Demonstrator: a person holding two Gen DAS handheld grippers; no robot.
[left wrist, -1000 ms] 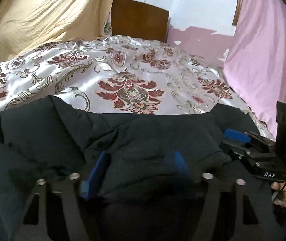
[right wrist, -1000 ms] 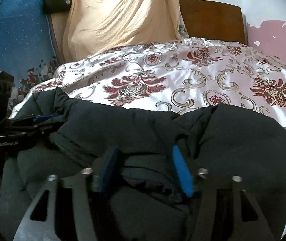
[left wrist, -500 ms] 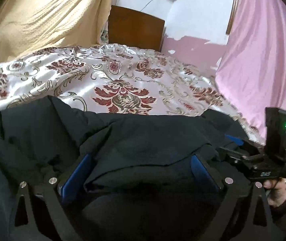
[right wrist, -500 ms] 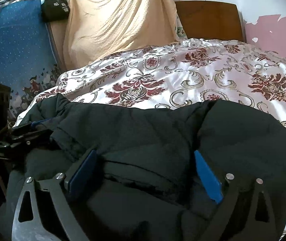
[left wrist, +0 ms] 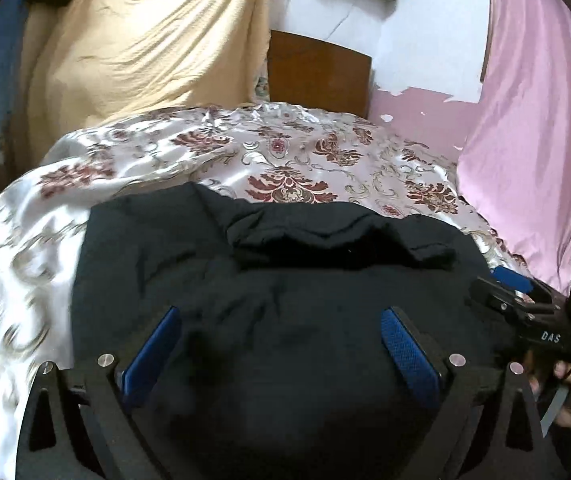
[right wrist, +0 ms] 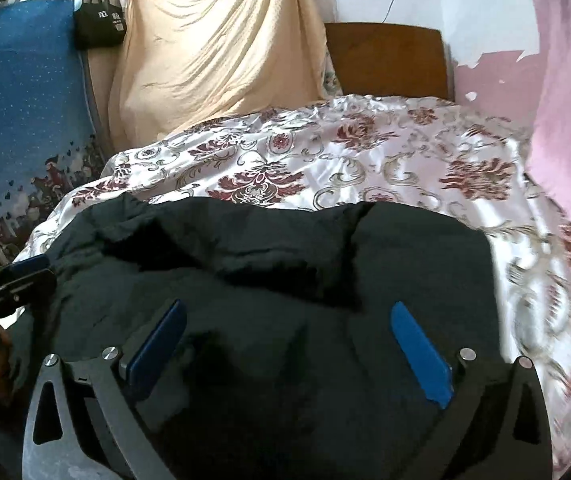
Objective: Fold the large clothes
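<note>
A large black padded garment [left wrist: 285,280] lies bunched on the near part of a bed, and it also fills the lower right wrist view [right wrist: 285,280]. My left gripper [left wrist: 281,340] is open, its blue pads spread wide just above the garment's near part. My right gripper [right wrist: 289,336] is open too, with its pads apart over the garment. The right gripper shows at the right edge of the left wrist view [left wrist: 525,300]. The left gripper shows at the left edge of the right wrist view [right wrist: 17,280]. Neither holds cloth.
The bed has a shiny floral cover [left wrist: 285,160] beyond the garment. A brown headboard [left wrist: 319,72] stands at the back. A beige cloth [right wrist: 213,52] hangs at the back left and a pink curtain [left wrist: 537,120] on the right. A black bag [right wrist: 99,24] hangs up left.
Both grippers were shut on folds of the garment a second ago; both have opened and let go. They have drawn back and up, and the garment lies flatter on the bed.
</note>
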